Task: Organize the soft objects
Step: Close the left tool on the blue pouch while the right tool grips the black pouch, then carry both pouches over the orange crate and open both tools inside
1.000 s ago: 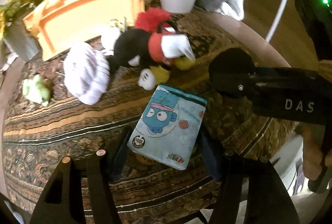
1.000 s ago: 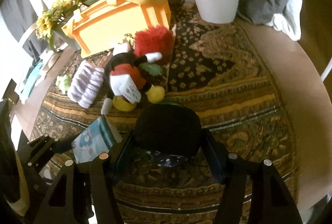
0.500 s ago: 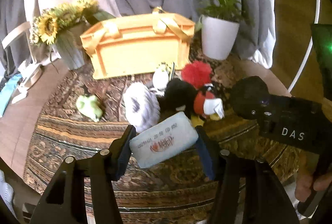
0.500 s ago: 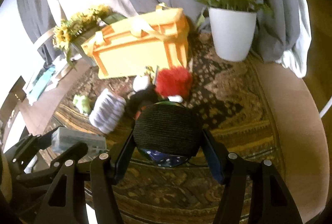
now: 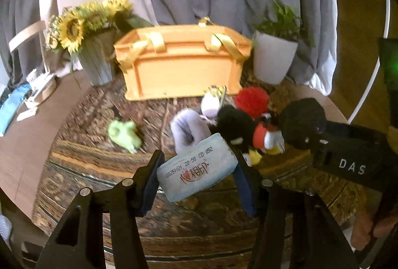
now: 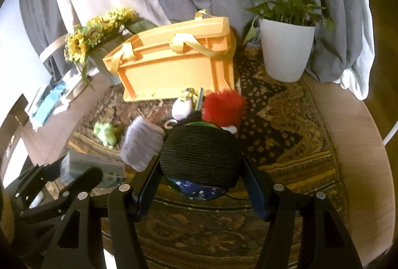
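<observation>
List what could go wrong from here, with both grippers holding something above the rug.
1. The tissue pack sits tilted in the left gripper, whose jaws are closing; it may twist out.
2. The black hat bulges past the right gripper and could slip free.
3. The plush toy and white bundle lie before the orange bin; a low carry might snag them.

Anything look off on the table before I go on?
Yes: the orange storage box behind the plush toys lies tipped on its side, handles dangling toward the camera, so its opening isn't facing up. Nothing looks spilled or damaged.
</observation>
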